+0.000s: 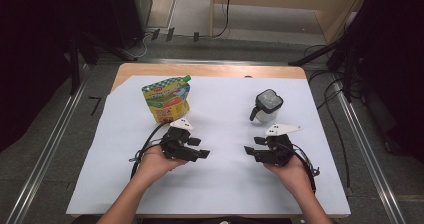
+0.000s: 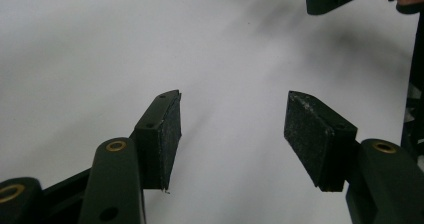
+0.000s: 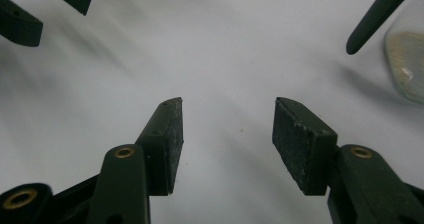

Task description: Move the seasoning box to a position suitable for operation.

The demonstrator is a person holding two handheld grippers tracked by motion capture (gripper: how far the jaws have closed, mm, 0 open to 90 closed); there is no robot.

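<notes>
I am watching the bench (image 1: 100,184), covered by a white sheet, from the high view: both hands are resting low near the front edge, each holding a hand-held gripper. The left hand-held gripper (image 1: 200,148) is sitting left of centre, its jaws standing apart and pointing toward the middle of the bench, with nothing between them; the left gripper view is showing bare white sheet between the pads (image 2: 172,134). The right hand-held gripper (image 1: 252,147) is sitting right of centre, facing the left one, its jaws also standing apart and empty; its pads (image 3: 295,144) are framing only sheet. The two grippers are lying near each other but apart. A green and yellow spouted pouch (image 1: 166,100) is standing toward the back left, just beyond the left hand-held gripper. A small clear jar with a black lid (image 1: 267,105) is standing toward the back right, just beyond the right hand-held gripper; its glass edge (image 3: 406,64) is appearing in the right gripper view.
</notes>
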